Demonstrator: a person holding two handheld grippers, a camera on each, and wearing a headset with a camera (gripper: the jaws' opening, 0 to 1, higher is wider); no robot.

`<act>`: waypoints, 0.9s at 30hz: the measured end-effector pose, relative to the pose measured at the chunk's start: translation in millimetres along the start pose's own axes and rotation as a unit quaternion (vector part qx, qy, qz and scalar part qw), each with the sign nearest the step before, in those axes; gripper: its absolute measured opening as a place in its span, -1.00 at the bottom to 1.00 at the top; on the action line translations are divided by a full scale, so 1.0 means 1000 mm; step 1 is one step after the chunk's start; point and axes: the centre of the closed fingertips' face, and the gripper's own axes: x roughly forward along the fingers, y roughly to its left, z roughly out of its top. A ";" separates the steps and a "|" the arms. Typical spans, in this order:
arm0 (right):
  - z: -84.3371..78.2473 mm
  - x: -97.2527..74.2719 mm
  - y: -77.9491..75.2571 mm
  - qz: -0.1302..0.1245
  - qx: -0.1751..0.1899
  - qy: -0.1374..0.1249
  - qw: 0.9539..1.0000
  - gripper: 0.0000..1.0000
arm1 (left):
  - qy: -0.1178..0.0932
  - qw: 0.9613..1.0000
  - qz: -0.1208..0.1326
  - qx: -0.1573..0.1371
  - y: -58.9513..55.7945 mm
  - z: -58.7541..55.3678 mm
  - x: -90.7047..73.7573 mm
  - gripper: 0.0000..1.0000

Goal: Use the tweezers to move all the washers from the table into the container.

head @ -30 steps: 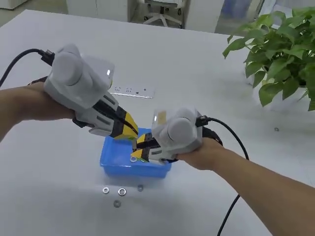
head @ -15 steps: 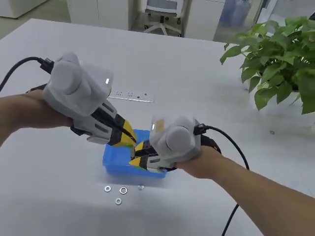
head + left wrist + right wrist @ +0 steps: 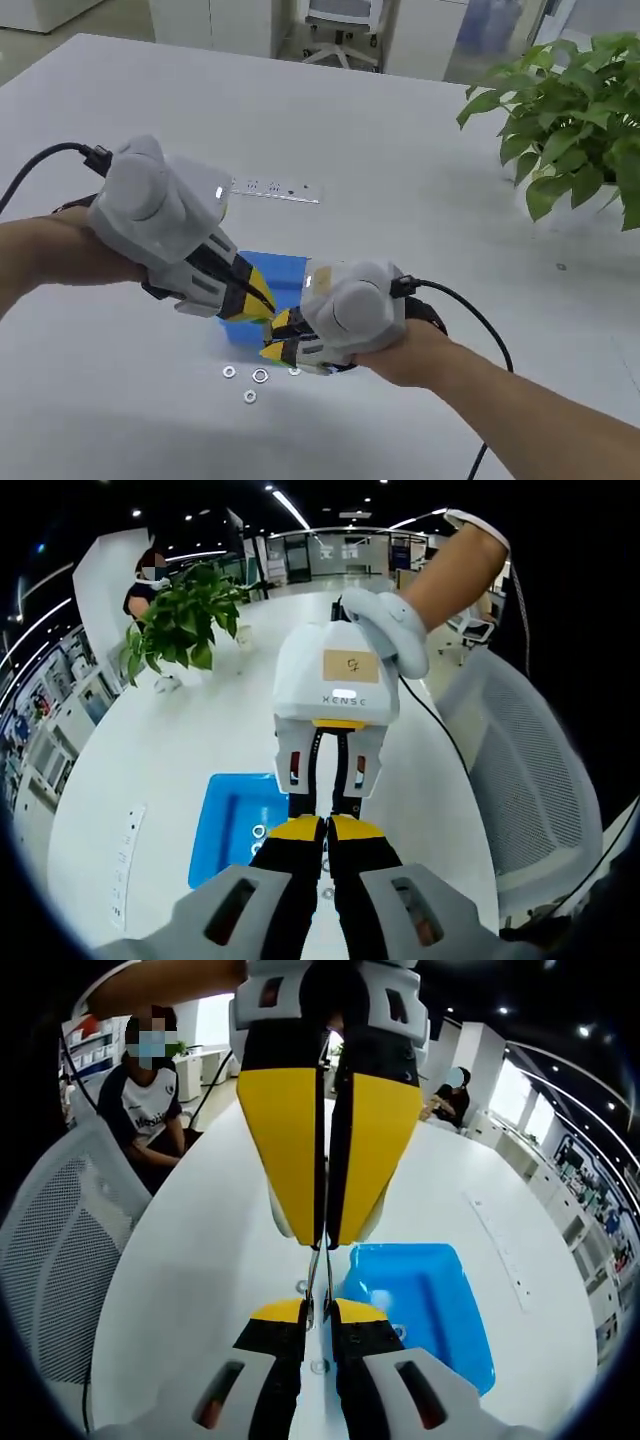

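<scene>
The work surface is a smooth, matte white table [image 3: 420, 170] in an open office. A white power strip [image 3: 272, 190] lies flat on it, a leafy green plant [image 3: 570, 100] stands at its far right, and an office chair [image 3: 340, 15] is just beyond the far edge. In the right gripper view we also see a grey mesh chair back [image 3: 60, 1260] beside the table.

The container [image 3: 280, 270] is a shallow, rectangular blue plastic tray with rounded corners, resting near the middle of the table, under and behind the two grippers. Four small metal washers [image 3: 260, 376], flat shiny rings, lie loose on the table just in front of the container. In the left gripper view we make out one ring inside it.

The left gripper [image 3: 262, 303] and right gripper [image 3: 272, 348] have grey plastic bodies and black jaws with yellow tips, and each trails a black cable [image 3: 40, 160]. They meet tip to tip above the container's near edge. The tweezers [image 3: 319, 1260], a thin strip of bare metal, run between them. The left gripper's jaws are pressed almost together along the tweezers' length. The right gripper's jaws are likewise nearly closed on the other end.
</scene>
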 end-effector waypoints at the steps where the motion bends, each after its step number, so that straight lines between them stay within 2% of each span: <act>1: 0.000 0.001 0.001 0.001 -0.001 0.000 1.000 -0.77 | 0.000 1.000 0.000 -0.001 -0.001 -0.001 0.000 -0.88; 15: -0.006 0.015 0.021 0.017 0.006 -0.001 1.000 -0.77 | 0.004 1.000 -0.005 -0.015 -0.020 -0.014 0.005 -0.88; 27: -0.012 0.026 0.033 0.031 0.012 -0.002 0.999 -0.77 | 0.008 0.999 -0.012 -0.029 -0.027 -0.026 0.011 -0.88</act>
